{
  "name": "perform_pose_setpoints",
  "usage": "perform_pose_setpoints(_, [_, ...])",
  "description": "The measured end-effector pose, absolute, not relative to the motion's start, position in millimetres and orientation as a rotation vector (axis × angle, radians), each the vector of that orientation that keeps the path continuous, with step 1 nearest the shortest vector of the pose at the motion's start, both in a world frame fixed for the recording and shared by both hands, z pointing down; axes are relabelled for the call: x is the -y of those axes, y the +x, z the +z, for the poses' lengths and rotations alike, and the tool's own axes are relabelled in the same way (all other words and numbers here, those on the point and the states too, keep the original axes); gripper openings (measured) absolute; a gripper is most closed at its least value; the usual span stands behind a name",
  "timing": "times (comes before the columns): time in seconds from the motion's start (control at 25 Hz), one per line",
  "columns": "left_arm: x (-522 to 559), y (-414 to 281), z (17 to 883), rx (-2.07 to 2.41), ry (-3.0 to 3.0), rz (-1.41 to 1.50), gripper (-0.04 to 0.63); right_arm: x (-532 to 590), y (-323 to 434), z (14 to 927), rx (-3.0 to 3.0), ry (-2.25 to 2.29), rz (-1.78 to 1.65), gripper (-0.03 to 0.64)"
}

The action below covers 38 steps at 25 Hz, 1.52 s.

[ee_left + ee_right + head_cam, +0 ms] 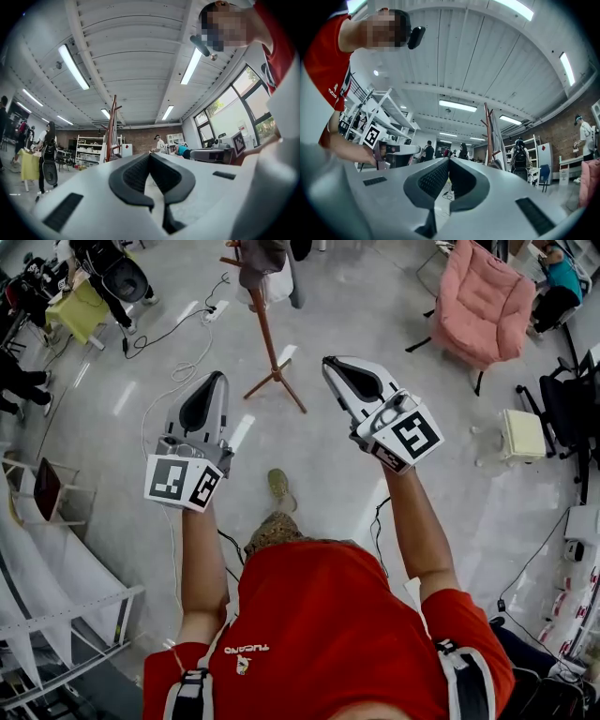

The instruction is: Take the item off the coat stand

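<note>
The wooden coat stand (268,330) rises from the grey floor ahead of me, a grey garment (261,261) and a white bag (277,285) hanging near its top. My left gripper (218,377) is held up short of the stand, below and left of its feet in the head view, jaws shut and empty. My right gripper (328,362) is to the right of the feet, also shut with nothing held. From the left gripper view the coat stand (112,127) shows left of the closed gripper (150,154). In the right gripper view the coat stand (488,137) with the grey garment (498,143) is right of the closed gripper (449,160).
A pink armchair (483,298) sits at the back right, and a pale boxy stool (522,435) stands nearer on the right. Cables (178,371) trail over the floor on the left. A yellow-covered table (80,310) and people are at the far left, a white rack (66,610) at the near left.
</note>
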<state>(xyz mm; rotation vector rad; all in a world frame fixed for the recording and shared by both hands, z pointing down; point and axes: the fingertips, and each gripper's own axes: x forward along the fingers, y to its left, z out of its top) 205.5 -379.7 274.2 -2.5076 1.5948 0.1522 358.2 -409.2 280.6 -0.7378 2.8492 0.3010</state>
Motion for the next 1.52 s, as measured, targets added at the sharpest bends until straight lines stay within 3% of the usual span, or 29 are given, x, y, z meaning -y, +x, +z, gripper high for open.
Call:
perform_pose_setpoints(0.92, [673.1, 93.8, 272.4, -1.460, -2.602, 0.181, 0.009, 712.6, 255.2, 288.7, -2.885, -0.943, 0.268, 0.032])
perform_pose_setpoints(1.12, [695.5, 87.6, 279.8, -1.487, -2.607, 0.173, 0.009, 766.9, 250.9, 307.0, -2.970, -0.944, 0.223, 0.248])
perform_pose_setpoints(1.52, [725.6, 78.1, 281.9, -1.639, -2.517, 0.122, 0.009, 863.0, 230.3, 332.6, -3.098, -0.832, 0.184, 0.296])
